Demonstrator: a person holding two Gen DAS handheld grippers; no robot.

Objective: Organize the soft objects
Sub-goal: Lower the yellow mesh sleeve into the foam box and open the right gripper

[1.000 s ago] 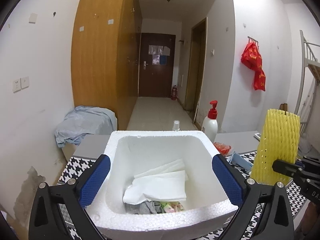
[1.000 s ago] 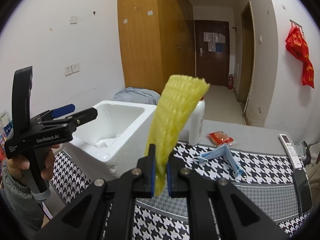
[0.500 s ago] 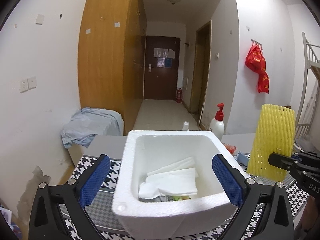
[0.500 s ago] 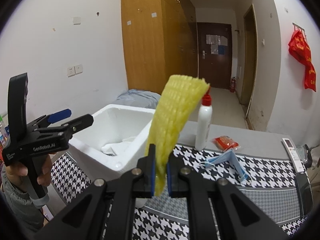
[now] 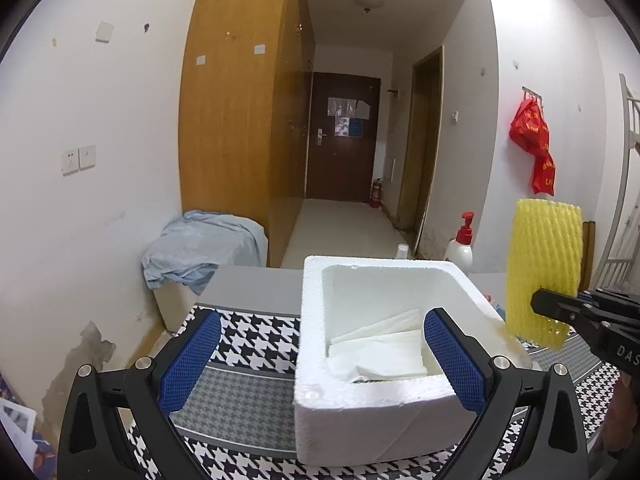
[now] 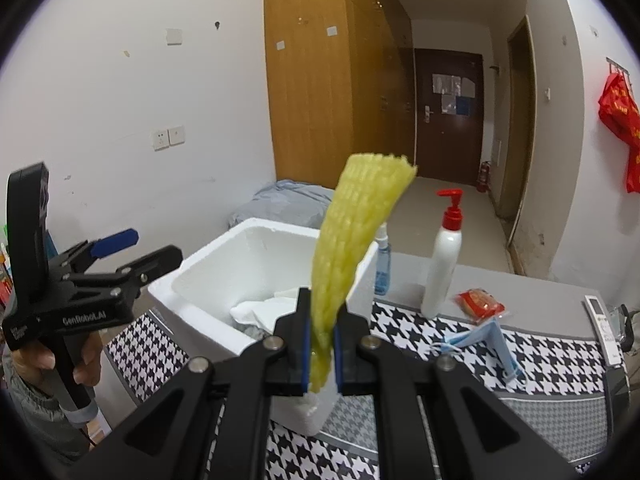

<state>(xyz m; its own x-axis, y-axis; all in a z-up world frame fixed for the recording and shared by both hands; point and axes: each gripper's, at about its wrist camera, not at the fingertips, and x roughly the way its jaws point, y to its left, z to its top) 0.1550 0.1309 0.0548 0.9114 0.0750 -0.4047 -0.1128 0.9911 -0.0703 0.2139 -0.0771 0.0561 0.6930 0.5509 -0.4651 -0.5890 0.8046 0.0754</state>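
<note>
I pinch the yellow foam net (image 6: 352,256) by its lower end in my right fingers (image 6: 320,356), clamped tight on it, so the limp sleeve stands upright just beside the box (image 6: 224,264) and clears its rim. My left fingers (image 5: 320,354) stand wide apart and empty in front of the box, one pad showing against its near wall, likely ready to steady it. White paper (image 5: 376,354) already lies inside the box, so I judge the net goes in there next.
</note>
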